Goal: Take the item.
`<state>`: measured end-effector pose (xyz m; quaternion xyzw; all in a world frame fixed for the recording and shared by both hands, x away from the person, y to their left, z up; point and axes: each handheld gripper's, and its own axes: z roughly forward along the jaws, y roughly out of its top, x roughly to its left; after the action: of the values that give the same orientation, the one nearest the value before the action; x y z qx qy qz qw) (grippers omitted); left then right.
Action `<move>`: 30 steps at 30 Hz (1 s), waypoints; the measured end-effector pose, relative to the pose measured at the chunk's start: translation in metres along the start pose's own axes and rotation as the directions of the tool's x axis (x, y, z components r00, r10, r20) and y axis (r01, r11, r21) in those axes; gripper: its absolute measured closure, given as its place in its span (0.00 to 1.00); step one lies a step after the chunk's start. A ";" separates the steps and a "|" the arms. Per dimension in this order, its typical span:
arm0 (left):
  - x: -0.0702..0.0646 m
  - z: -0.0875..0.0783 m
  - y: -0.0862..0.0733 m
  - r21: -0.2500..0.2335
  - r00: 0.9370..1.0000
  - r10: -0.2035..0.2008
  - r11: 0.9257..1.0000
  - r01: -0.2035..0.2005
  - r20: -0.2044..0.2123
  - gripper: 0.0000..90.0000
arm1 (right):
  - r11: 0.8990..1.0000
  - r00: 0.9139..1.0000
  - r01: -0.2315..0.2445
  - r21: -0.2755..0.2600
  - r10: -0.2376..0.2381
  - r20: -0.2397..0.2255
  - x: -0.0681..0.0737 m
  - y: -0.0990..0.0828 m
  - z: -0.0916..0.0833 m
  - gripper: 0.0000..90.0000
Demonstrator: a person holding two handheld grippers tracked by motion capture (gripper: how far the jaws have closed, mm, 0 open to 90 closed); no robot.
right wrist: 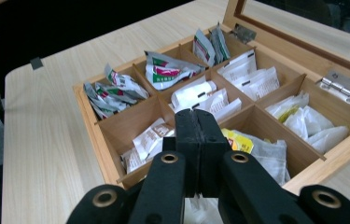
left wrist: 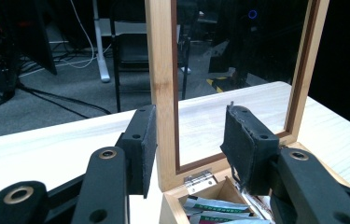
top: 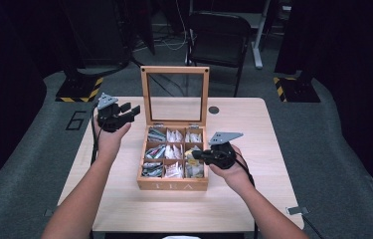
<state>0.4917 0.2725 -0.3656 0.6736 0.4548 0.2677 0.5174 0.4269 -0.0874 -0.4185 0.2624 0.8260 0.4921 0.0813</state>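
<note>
The jaws of the left gripper (left wrist: 189,149) are held apart with nothing between them, just beside the upright glass lid (top: 175,95) of the wooden tea box (top: 173,185), near its left edge. The jaws of the right gripper (right wrist: 196,122) are pressed flat together, empty, above the box's compartments. The box is set mid-table (top: 253,199), its nine compartments filled with tea sachets (right wrist: 165,70).

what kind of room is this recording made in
Probably a lab or studio set up for recording, not a home: a light wooden table on grey carpet, black stands with yellow-black hazard-striped bases, loose cables and a black chair.
</note>
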 end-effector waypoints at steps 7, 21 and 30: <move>0.000 0.000 -0.001 0.004 1.000 0.002 1.000 -0.002 0.002 0.60 | 1.000 1.000 0.006 -0.019 -0.006 0.007 -0.001 0.009 -0.005 1.00; 0.001 0.000 -0.002 0.004 1.000 -0.004 1.000 0.004 0.002 0.60 | 0.999 0.999 0.013 -0.041 -0.011 0.031 -0.006 0.019 -0.016 1.00; 0.002 -0.001 -0.002 0.006 1.000 -0.009 1.000 0.009 -0.002 0.60 | 0.999 0.998 0.011 -0.040 -0.009 0.069 -0.014 0.021 -0.028 1.00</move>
<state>0.4911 0.2743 -0.3679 0.6728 0.4593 0.2645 0.5162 0.4358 -0.1081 -0.3883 0.2734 0.8139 0.4990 0.1175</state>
